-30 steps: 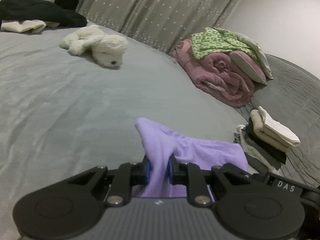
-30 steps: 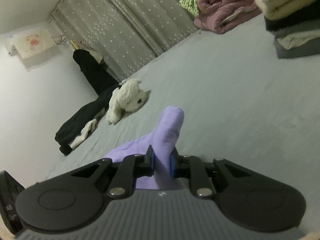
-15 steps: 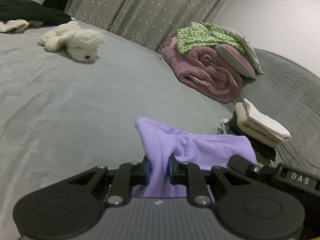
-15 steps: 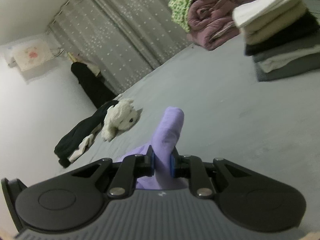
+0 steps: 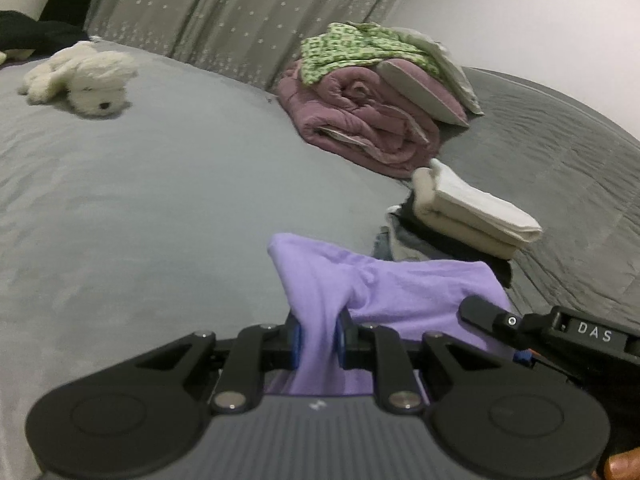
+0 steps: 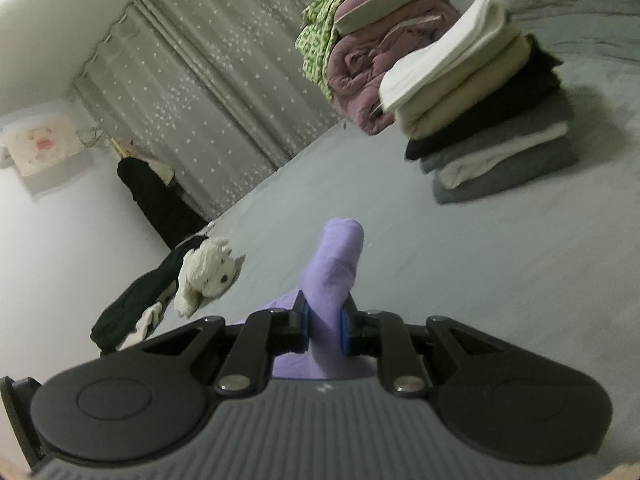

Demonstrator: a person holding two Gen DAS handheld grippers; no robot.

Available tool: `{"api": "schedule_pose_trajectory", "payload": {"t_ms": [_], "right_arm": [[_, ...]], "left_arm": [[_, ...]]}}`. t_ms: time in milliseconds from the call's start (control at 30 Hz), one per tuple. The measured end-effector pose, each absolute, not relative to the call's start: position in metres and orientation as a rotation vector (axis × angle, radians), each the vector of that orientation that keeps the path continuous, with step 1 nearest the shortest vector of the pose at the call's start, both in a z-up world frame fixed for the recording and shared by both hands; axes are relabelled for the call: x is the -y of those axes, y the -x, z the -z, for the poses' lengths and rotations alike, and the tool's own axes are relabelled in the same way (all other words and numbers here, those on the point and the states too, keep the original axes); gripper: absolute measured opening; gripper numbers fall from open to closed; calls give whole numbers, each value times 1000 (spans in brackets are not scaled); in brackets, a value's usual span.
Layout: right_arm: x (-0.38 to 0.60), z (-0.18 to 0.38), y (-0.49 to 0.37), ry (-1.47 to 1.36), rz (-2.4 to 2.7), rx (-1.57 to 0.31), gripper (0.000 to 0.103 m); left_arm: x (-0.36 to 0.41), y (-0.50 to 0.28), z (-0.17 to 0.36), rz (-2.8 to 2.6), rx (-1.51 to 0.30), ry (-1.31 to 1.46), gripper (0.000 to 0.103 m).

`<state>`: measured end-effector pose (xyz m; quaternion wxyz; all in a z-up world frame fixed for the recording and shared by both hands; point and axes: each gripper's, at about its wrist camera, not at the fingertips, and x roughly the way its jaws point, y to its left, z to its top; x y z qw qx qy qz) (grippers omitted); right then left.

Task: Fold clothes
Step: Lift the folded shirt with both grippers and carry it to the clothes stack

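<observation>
Pinching a bunched fold of the purple cloth (image 5: 320, 300), the left gripper (image 5: 318, 338) has its blue pads pressed on the fabric; the right gripper (image 6: 325, 330) clamps another fold of the same cloth (image 6: 334, 276), which hangs between the two above the grey bed (image 5: 140, 208). At two o'clock in the left view sits a stack (image 5: 468, 216) of folded clothes, a pink quilt (image 5: 360, 116) at one, a plush dog (image 5: 86, 76) at ten.

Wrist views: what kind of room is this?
Likely a bedroom: a wide grey bed, a plush dog, rolled pink bedding and a stack of folded clothes before starred curtains.
</observation>
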<state>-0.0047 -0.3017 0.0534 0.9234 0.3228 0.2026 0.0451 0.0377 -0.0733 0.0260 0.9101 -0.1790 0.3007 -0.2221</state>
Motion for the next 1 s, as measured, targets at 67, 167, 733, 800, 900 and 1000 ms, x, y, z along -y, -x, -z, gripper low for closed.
{"api": "schedule_pose_trajectory", "payload": {"t_ms": [67, 167, 733, 800, 900, 1000], "right_arm": [[311, -57, 6, -668, -87, -400, 18], [322, -64, 6, -656, -68, -364, 18], [378, -100, -6, -616, 12, -142, 18], [388, -105, -3, -627, 26, -113, 18], [405, -111, -1, -661, 43, -76, 18], [420, -118, -5, -690, 53, -50, 18]], "left_arm": [[82, -37, -31, 475, -609, 360, 16], [94, -36, -42, 503, -585, 347, 16], [181, -71, -109, 602, -490, 274, 16], [195, -75, -118, 621, -477, 262, 16], [213, -82, -131, 650, -476, 255, 16], [228, -89, -146, 678, -467, 232, 16]]}}
